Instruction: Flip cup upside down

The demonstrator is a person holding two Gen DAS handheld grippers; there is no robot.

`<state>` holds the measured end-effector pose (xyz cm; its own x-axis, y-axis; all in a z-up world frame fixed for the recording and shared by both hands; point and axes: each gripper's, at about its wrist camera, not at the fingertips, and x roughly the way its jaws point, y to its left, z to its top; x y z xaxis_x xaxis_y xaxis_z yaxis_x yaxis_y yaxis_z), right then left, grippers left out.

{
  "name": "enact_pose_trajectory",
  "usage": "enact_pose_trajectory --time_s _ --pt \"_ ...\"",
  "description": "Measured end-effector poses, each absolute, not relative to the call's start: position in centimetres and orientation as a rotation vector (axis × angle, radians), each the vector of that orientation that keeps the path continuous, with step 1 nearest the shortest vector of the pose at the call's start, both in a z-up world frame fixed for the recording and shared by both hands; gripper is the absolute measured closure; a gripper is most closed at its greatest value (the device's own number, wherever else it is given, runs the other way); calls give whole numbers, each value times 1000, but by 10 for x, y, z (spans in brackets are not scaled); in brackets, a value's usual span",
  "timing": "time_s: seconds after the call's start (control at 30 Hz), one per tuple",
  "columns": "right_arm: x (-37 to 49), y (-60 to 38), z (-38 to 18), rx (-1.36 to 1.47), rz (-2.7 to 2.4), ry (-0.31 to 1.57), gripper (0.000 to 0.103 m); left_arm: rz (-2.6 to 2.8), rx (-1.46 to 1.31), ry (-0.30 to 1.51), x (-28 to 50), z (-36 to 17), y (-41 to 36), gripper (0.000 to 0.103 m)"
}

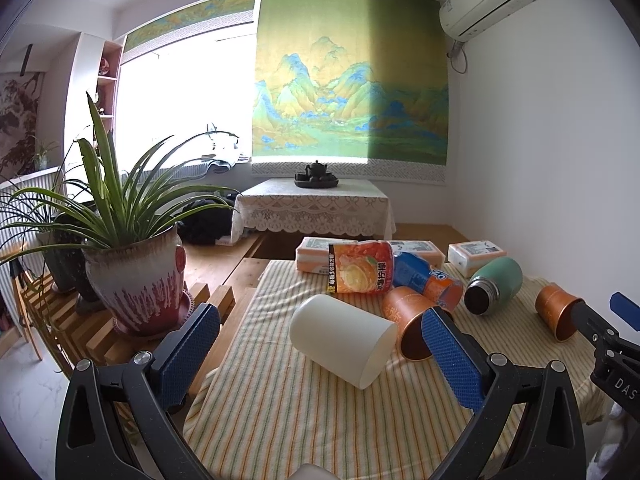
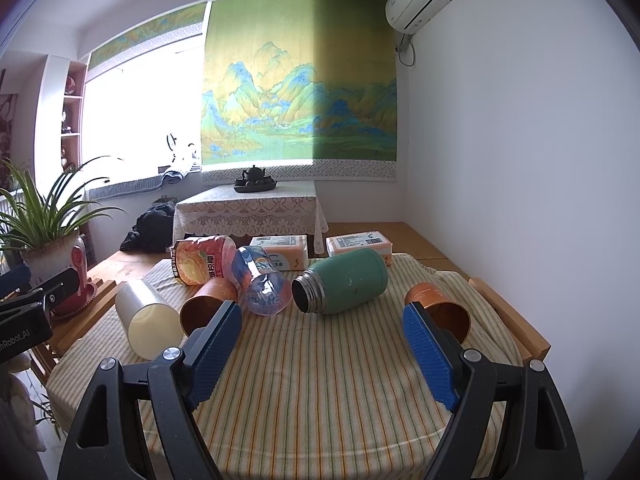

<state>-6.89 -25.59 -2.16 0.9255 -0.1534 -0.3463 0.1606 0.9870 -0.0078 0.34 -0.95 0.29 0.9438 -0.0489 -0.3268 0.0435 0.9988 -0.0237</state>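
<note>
A white cup lies on its side on the striped cloth, mouth toward me; it also shows in the right wrist view. Two copper-orange cups lie on their sides: one beside the white cup, one at the right; in the right wrist view they lie at left and at right. A green flask lies between them. My left gripper is open, its fingers either side of the white cup, short of it. My right gripper is open and empty, short of the flask.
A juice carton and a blue-orange bottle lie behind the cups. Tissue packs sit at the far table edge. A potted plant stands on a wooden rack at the left. A low table with a teapot is beyond.
</note>
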Motion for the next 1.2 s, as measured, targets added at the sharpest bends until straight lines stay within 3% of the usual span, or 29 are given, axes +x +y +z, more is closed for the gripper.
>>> enact_pose_trajectory --time_s 0.8,1.2 --pt "-61 -252 -19 29 -153 372 20 -80 -19 371 13 4 -2 1" --pt "-48 -257 -20 20 -137 387 20 -153 -20 502 52 -1 9 1"
